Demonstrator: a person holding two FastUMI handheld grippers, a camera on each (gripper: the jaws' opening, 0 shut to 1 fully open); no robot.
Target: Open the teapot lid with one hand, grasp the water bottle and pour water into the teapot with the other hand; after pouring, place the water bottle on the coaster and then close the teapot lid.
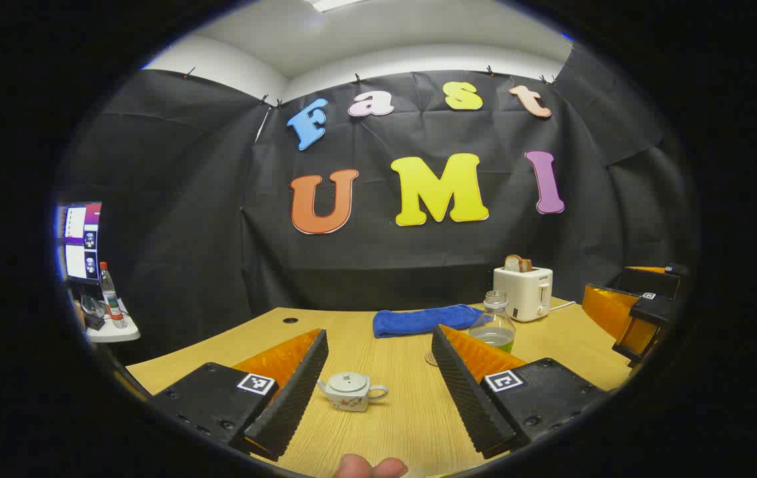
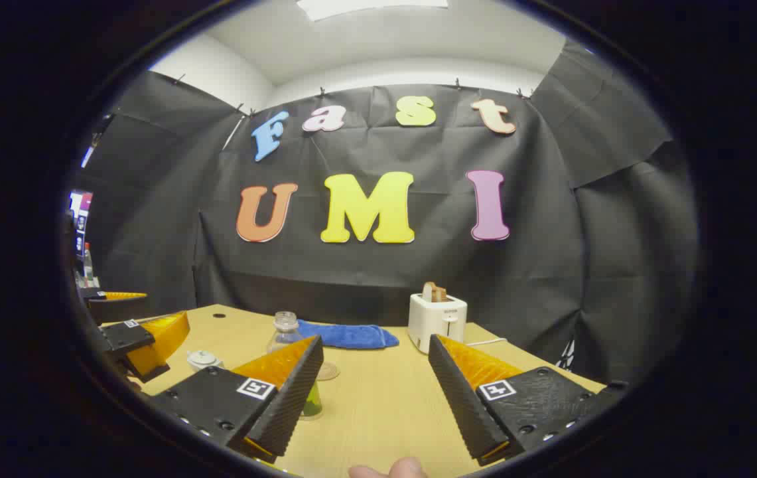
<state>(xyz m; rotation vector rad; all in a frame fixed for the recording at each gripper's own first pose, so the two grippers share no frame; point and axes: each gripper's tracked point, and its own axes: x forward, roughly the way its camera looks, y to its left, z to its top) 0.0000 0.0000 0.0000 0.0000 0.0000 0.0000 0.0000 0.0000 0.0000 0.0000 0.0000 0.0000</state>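
A small white teapot [image 1: 351, 390] with its lid on stands on the wooden table [image 1: 411, 425], between the fingers of my left gripper [image 1: 378, 342], which is open and holds nothing. The clear water bottle [image 1: 494, 325], partly filled, stands further right, half hidden by one finger. A round coaster [image 1: 431, 359] peeks out beside it. My right gripper [image 2: 375, 340] is open too and empty. The bottle [image 2: 285, 330] stands just behind its left finger, with the coaster [image 2: 327, 370] next to it. The teapot [image 2: 202, 360] and the left gripper [image 2: 133, 338] show at far left.
A blue towel [image 1: 424, 320] lies at the back of the table, beside a white toaster [image 1: 523, 292] with bread in it. A side table with a monitor [image 1: 79, 242] and a small bottle [image 1: 111, 295] stands off to the left. The right gripper [image 1: 637, 312] hovers at the table's right edge.
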